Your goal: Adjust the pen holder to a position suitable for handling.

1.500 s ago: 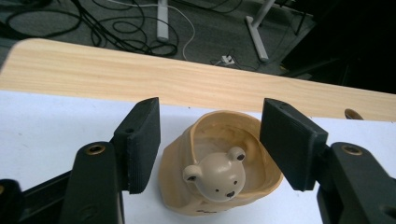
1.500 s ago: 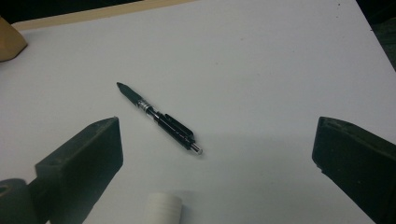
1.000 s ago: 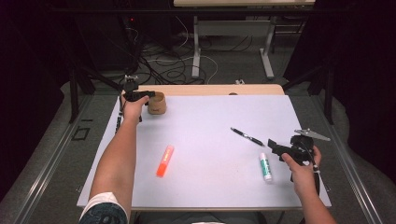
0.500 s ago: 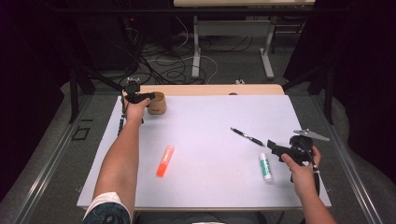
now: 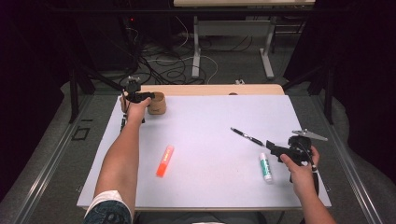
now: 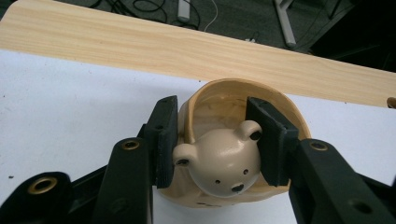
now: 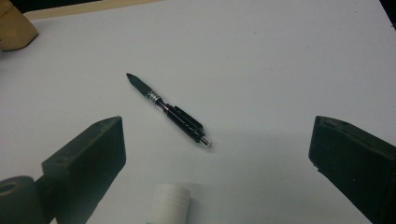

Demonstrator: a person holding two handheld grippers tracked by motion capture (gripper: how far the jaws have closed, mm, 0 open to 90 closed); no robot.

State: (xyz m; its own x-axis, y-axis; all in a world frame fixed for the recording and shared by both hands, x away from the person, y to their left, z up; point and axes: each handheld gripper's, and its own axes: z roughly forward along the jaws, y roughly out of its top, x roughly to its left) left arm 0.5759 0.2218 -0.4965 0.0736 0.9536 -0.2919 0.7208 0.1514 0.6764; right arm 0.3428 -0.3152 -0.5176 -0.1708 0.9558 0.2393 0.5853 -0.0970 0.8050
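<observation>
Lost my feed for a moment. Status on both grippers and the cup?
Left gripper jaws just closing on the bear cup, one inside the rim. Right gripper open, idle near pen. Nothing in the way.

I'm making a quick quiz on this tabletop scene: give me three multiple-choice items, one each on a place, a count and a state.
1. Where is the bear cup?
A. far left, by the wooden strip
B. near right corner
C. table centre

2. How many pens or markers lie loose on the white sheet, glue stick aside?
A. one
B. two
C. four

3. How is the right tool?
A. shut on the pen
C. holding the glue stick
B. open, holding nothing

Answers: 1 A, the left tool grips it beside the wood. 2 B, the orange marker and black pen. 3 B, its jaws stand wide apart above the pen.
</observation>
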